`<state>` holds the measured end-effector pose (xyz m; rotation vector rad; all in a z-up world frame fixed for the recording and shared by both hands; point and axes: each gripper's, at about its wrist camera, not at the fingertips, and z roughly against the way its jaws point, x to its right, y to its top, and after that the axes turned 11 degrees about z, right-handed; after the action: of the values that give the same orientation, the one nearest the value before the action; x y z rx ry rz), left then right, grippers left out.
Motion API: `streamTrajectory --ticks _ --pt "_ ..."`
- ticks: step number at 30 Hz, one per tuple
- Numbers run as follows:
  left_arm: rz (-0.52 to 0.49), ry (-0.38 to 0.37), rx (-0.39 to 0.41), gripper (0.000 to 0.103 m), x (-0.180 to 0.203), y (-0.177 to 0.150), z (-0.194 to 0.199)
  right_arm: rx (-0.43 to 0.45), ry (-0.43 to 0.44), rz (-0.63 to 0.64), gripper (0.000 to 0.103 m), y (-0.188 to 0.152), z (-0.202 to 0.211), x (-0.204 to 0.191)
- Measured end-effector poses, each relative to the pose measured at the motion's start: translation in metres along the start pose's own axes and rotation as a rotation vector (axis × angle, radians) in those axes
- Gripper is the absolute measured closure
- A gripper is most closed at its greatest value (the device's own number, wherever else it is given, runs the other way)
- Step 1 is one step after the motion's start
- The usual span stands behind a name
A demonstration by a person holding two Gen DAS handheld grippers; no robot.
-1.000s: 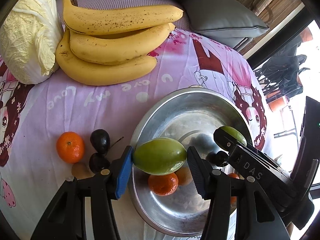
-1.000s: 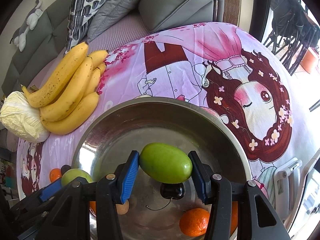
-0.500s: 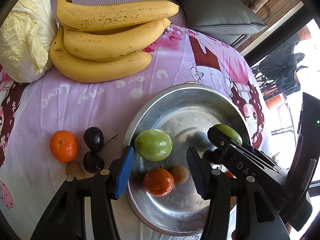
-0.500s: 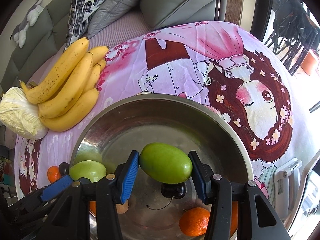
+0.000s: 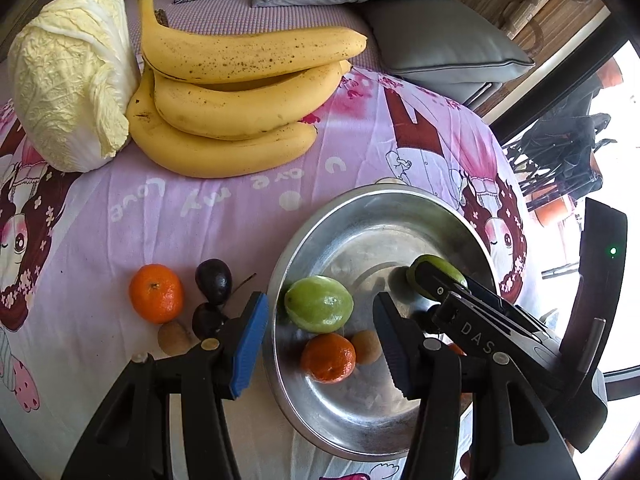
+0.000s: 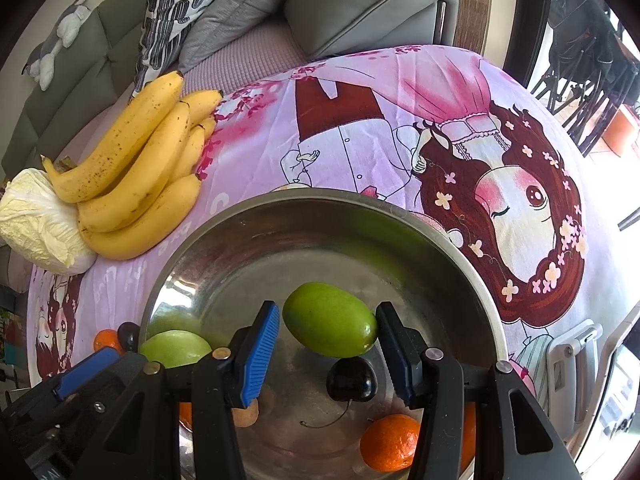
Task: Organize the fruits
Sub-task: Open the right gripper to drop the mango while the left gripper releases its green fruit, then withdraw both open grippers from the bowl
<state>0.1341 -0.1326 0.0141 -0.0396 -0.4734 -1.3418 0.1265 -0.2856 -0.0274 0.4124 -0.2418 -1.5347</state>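
Location: a home living room, with a table set beside a sofa.

A grey sofa [image 6: 80, 92] runs behind the table, carrying plain grey cushions [image 5: 440, 46], a black-and-white patterned cushion [image 6: 168, 20] and a soft toy [image 6: 60, 36] on its backrest. The table is covered by a pink cartoon-print cloth [image 6: 400, 128], household bedding in style. Groceries lie directly on the cloth: a bunch of bananas [image 5: 240, 104] touching a cabbage [image 5: 68, 80], with loose small fruit near a steel bowl [image 5: 360, 216]. Behind, daylight enters through a dark-framed glass door [image 5: 560, 76], with terracotta pots [image 5: 554, 210] visible outside.
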Motion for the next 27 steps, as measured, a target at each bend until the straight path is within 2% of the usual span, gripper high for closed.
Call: streamTrajectory --ticks 7,9,11,18,20,27 --pt "0.084 0.056 0.049 0.047 -0.028 0.011 0.014 0.027 -0.012 0.023 0.049 0.002 0.012 -0.003" --pt "0.110 0.080 0.054 0.047 -0.038 0.014 0.014 0.027 -0.026 0.043 0.046 0.002 0.015 -0.006" --pt "0.132 0.100 0.057 0.047 -0.046 0.016 0.015 0.021 -0.037 0.063 0.037 0.002 0.015 -0.010" --pt "0.166 0.131 0.057 0.042 -0.062 0.014 0.014 0.006 -0.065 0.120 0.027 -0.001 0.018 -0.019" --pt "0.169 0.131 0.055 0.042 -0.064 0.013 0.014 0.011 -0.067 0.124 0.021 -0.002 0.020 -0.019" --pt "0.173 0.146 0.050 0.042 -0.069 0.010 0.012 0.002 -0.062 0.138 0.020 -0.006 0.019 -0.023"
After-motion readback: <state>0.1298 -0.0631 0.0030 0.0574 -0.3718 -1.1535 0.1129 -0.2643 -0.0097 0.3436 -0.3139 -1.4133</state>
